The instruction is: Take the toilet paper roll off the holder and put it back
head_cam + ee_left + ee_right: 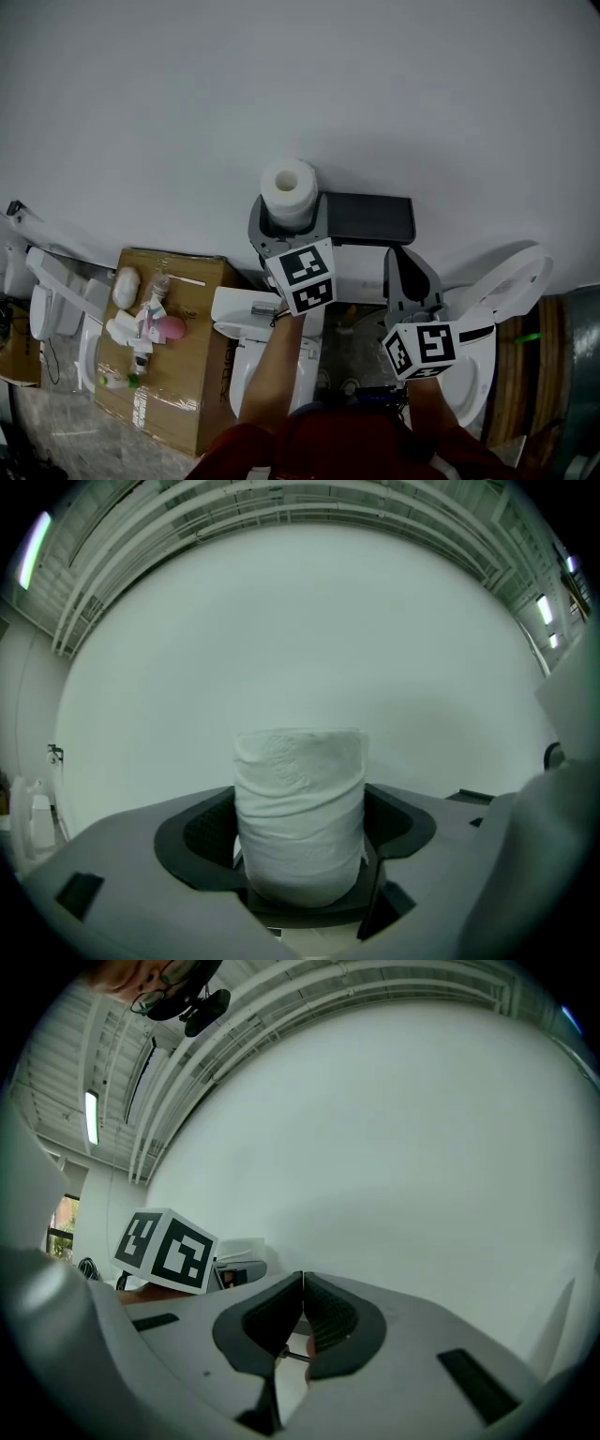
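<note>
The white toilet paper roll stands upright between the jaws of my left gripper, close to the white wall. In the left gripper view the roll fills the gap of the gripper, and both dark pads press on its sides. Just right of the roll, the black flat-topped holder sits against the wall. My right gripper is lower and to the right. In its own view this gripper has its pads together with nothing between them.
A cardboard box with several toiletry bottles stands at the left. White toilets sit beside it and below the grippers, one with a raised lid. The plain white wall fills the upper half.
</note>
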`<move>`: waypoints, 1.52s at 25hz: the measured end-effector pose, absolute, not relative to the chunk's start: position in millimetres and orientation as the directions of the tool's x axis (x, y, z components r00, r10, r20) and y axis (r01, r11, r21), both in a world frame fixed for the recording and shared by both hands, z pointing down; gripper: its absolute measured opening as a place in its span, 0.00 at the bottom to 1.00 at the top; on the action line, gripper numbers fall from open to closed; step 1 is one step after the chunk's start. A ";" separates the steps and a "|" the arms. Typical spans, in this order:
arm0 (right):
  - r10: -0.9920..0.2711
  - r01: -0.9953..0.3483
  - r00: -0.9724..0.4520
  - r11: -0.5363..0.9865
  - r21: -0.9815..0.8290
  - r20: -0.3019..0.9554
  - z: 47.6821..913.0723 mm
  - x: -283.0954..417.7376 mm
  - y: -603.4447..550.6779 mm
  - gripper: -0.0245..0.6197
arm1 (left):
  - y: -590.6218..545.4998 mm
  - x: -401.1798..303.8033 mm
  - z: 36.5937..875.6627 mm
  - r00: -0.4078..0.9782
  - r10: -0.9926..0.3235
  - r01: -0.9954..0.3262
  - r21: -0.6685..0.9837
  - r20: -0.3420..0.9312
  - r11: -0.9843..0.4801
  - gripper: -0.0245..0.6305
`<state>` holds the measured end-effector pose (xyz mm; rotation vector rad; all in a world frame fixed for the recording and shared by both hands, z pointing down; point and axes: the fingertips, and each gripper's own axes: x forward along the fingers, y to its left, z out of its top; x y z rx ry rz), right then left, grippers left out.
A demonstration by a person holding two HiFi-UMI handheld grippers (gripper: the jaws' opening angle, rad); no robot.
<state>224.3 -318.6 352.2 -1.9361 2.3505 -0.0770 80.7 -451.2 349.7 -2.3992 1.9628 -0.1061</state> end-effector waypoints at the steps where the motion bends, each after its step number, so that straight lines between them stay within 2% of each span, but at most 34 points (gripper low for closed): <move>1: -0.981 -0.976 -0.191 0.194 -0.098 -0.041 352.3 224.1 -318.7 0.07 | -450.1 80.3 349.8 0.197 -0.980 -0.977 -0.075 0.025 -0.198 0.69; 14: -0.982 -0.977 -0.184 0.188 -0.102 -0.044 352.3 228.1 -317.9 0.07 | -444.0 79.3 346.9 0.209 -0.978 -0.976 -0.065 0.016 -0.209 0.68; 22: -0.983 -0.978 -0.178 0.182 -0.102 -0.047 349.6 231.7 -316.0 0.07 | -432.7 76.2 323.0 0.209 -0.977 -0.976 -0.067 -0.034 -0.206 0.68; 38: -0.980 -0.976 -0.188 0.194 -0.096 -0.069 341.3 226.4 -302.6 0.07 | -348.7 60.9 286.3 0.262 -0.959 -0.965 -0.033 -0.112 -0.259 0.68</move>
